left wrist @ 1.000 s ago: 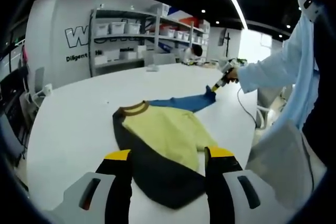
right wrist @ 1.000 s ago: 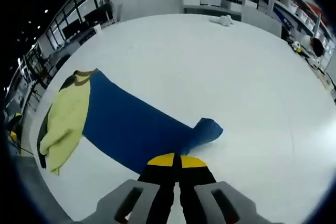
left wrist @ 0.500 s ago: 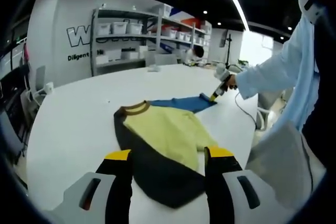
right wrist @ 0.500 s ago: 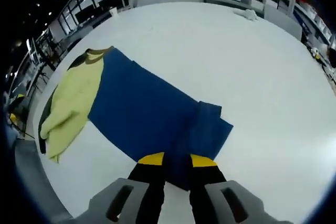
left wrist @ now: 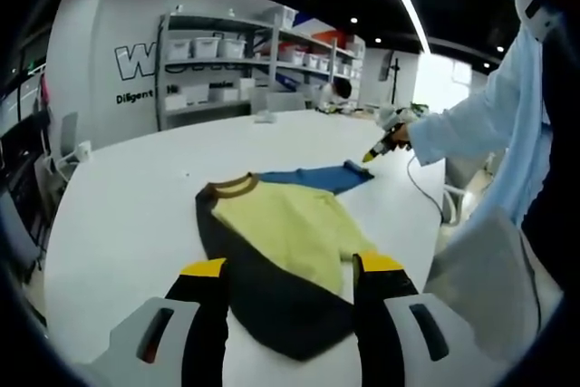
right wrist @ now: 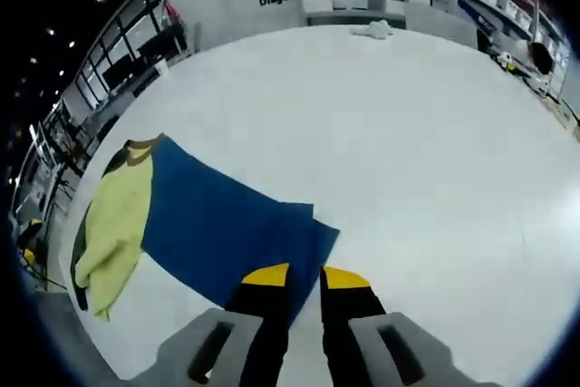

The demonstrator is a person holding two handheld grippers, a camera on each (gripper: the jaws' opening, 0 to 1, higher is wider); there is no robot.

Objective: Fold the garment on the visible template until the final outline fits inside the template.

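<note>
Yellow, blue & black soft knit garment (left wrist: 281, 242) lies flat on white tabletop (left wrist: 127, 215). Your left gripper (left wrist: 292, 271) & right gripper (right wrist: 294, 278) jaws are parted, empty. Fabric's limp, light: pinch the hem edge w/ both layers.

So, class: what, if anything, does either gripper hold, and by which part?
Nothing: the right gripper is open above the garment, and the left gripper is open too.

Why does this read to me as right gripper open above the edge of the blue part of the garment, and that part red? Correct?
One error: that part is blue, not red. The right gripper view shows the right gripper open above the edge of the blue part of the garment on the white table.
</note>
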